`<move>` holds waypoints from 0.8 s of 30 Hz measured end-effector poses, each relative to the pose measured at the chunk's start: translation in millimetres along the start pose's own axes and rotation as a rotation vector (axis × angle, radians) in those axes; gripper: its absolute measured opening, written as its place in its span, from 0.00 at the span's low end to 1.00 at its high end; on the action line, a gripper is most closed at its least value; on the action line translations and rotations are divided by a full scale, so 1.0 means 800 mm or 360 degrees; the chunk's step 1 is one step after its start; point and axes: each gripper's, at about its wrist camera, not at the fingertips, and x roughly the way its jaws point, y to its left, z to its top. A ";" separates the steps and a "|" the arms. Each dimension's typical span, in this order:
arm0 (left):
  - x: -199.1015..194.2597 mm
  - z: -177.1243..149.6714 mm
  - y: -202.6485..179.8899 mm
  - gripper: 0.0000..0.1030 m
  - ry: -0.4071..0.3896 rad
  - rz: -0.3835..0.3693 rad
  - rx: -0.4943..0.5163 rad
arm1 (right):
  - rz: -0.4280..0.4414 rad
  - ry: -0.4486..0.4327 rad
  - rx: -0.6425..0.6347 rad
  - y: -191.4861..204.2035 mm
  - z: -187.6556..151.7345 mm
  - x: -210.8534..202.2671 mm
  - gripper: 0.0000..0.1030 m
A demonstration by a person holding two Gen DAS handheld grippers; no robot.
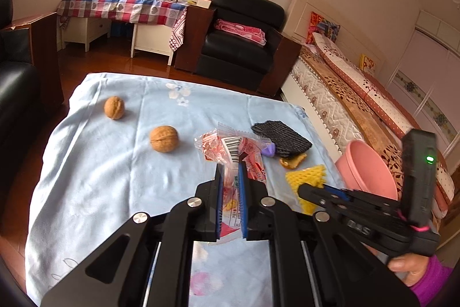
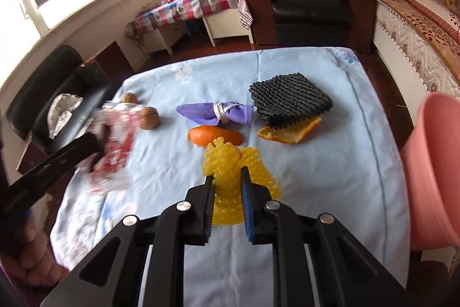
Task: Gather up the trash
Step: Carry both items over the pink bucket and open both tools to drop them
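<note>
My left gripper (image 1: 230, 170) is shut on a clear and red plastic wrapper (image 1: 230, 144), which sticks out beyond its fingers above the light blue tablecloth (image 1: 100, 177). In the right wrist view the same wrapper (image 2: 115, 146) hangs blurred from the left gripper (image 2: 89, 144). My right gripper (image 2: 227, 176) is shut on a yellow foam fruit net (image 2: 227, 160), which fills the gap between its pads. From the left wrist view the right gripper (image 1: 300, 187) pinches the yellow net (image 1: 309, 176) near the table's right edge.
On the cloth lie two walnuts (image 2: 149, 117), a purple mask tied with a white band (image 2: 218, 112), an orange peel (image 2: 214, 135), and a black foam net (image 2: 290, 99) over a second peel (image 2: 290, 133). A pink bin (image 2: 437, 163) stands at the table's right edge.
</note>
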 end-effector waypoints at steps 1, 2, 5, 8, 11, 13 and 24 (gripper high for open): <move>0.001 0.000 -0.005 0.08 0.0004 -0.0004 0.0007 | 0.0010 -0.0008 0.0003 -0.001 -0.003 -0.008 0.16; 0.002 0.000 -0.009 0.08 0.0006 -0.0006 0.0014 | 0.0018 -0.0019 0.0009 -0.004 -0.006 -0.016 0.16; 0.004 -0.003 -0.030 0.08 0.0011 -0.0020 0.0061 | 0.0013 -0.0077 0.0029 -0.013 -0.017 -0.042 0.16; 0.006 -0.005 -0.047 0.08 0.0016 -0.0039 0.0089 | -0.0006 -0.0130 0.0055 -0.028 -0.023 -0.067 0.16; 0.012 -0.007 -0.071 0.08 0.0029 -0.0063 0.0127 | -0.0025 -0.0181 0.0089 -0.044 -0.026 -0.089 0.16; 0.017 -0.008 -0.085 0.08 0.0036 -0.0072 0.0159 | -0.0035 -0.0215 0.0125 -0.055 -0.030 -0.102 0.16; 0.034 -0.010 -0.175 0.08 0.0028 -0.0174 0.0340 | -0.0148 -0.0397 0.0304 -0.123 -0.038 -0.167 0.16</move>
